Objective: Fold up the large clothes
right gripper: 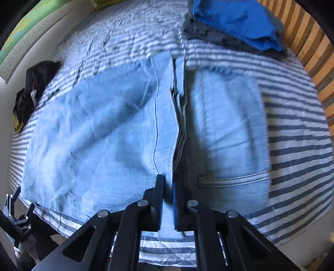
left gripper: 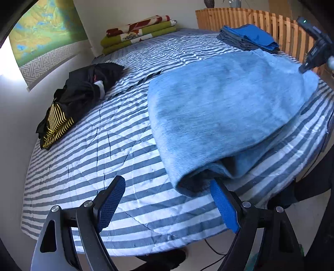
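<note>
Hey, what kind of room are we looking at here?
Most likely a bedroom in a home. The work surface is a bed under a striped quilt, with folded blankets stacked by the wall, a wooden slatted rail along one side, and light blue jeans spread out for folding.

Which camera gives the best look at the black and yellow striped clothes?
The left wrist view: the black and yellow striped clothes lie whole near the wall. The right wrist view shows only a dark sliver at its edge.

Striped bed (left gripper: 125,133), wooden slatted headboard (left gripper: 240,18), white wall (left gripper: 12,129), map poster (left gripper: 48,31).
</note>
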